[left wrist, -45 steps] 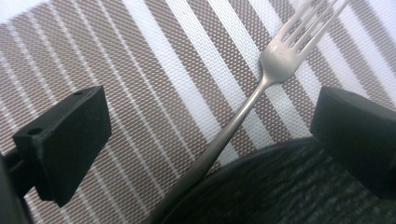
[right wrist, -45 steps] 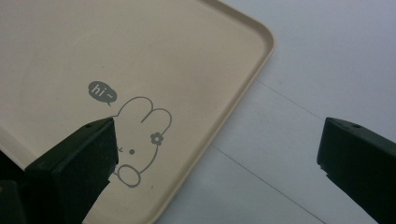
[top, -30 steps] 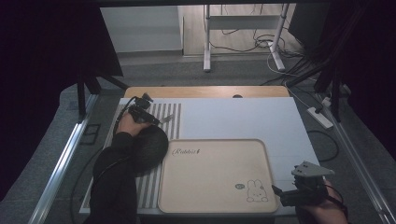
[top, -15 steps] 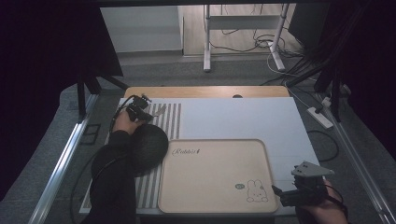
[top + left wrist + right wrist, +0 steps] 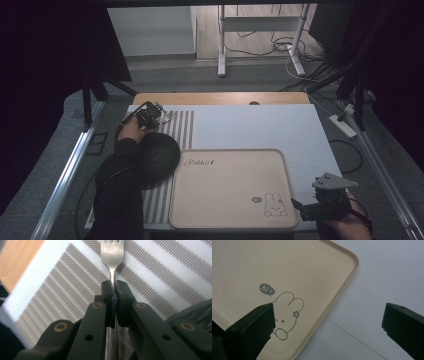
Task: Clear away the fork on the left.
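A metal fork (image 5: pixel 112 255) lies on a striped grey-and-white mat (image 5: pixel 160 267), tines pointing away. My left gripper (image 5: pixel 113 290) is shut on the fork's handle, with both pads pressed against it. In the high view the left gripper (image 5: pixel 150 116) is at the table's far left and the fork (image 5: pixel 167 117) pokes out to its right. My right gripper (image 5: pixel 329 322) stands open with nothing between its fingers, over the near right corner of a beige tray (image 5: pixel 249 270) printed with a rabbit. From above, the right gripper (image 5: pixel 306 209) is by the tray's (image 5: pixel 225 170) front right corner.
A dark round dish (image 5: pixel 160 152) sits on the striped mat (image 5: pixel 184 127) just left of the tray, partly under the person's left sleeve. A white sheet (image 5: pixel 260 125) covers the table beyond the tray. A strip of bare wood (image 5: pixel 220 97) runs along the far edge.
The left hand has shifted only slightly at the fork. The right gripper has stayed in place by the tray's corner.
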A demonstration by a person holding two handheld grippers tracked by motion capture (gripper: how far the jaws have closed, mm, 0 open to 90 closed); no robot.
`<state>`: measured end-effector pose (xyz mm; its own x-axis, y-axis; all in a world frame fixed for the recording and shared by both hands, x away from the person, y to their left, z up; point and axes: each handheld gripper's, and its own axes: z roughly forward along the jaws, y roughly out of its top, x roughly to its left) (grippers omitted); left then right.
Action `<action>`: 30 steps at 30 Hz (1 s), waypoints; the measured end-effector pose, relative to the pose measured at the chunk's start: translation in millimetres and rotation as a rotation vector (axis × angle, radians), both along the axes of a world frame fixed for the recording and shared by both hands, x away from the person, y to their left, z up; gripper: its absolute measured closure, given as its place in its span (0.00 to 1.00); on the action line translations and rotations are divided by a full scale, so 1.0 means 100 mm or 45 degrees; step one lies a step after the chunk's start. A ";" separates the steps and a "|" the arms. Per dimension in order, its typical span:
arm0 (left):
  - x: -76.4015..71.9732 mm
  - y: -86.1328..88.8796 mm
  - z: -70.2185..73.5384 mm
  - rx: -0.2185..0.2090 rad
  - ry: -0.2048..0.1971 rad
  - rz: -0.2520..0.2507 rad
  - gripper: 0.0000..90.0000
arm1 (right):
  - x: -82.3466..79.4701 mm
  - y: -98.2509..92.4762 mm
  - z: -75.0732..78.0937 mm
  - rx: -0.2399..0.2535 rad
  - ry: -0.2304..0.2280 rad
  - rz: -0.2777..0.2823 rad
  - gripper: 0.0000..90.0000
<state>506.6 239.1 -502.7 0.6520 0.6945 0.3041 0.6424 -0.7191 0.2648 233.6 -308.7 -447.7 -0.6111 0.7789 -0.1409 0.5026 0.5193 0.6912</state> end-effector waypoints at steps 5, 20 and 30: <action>-0.05 0.06 0.13 0.020 0.008 0.005 0.96 | 0.00 0.00 0.00 -0.001 0.000 0.000 0.00; -0.33 0.18 0.29 -0.362 0.133 0.081 0.96 | -0.01 0.01 0.00 -0.005 -0.005 -0.001 0.00; -0.55 0.11 0.28 -0.450 0.192 0.063 0.96 | -0.01 0.01 0.00 -0.011 -0.005 0.002 0.00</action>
<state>451.4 249.9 -474.7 0.6341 0.7712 -0.0561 0.7248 -0.5675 0.3907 233.0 -307.5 -447.8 -0.6117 0.7767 -0.1500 0.4992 0.5261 0.6885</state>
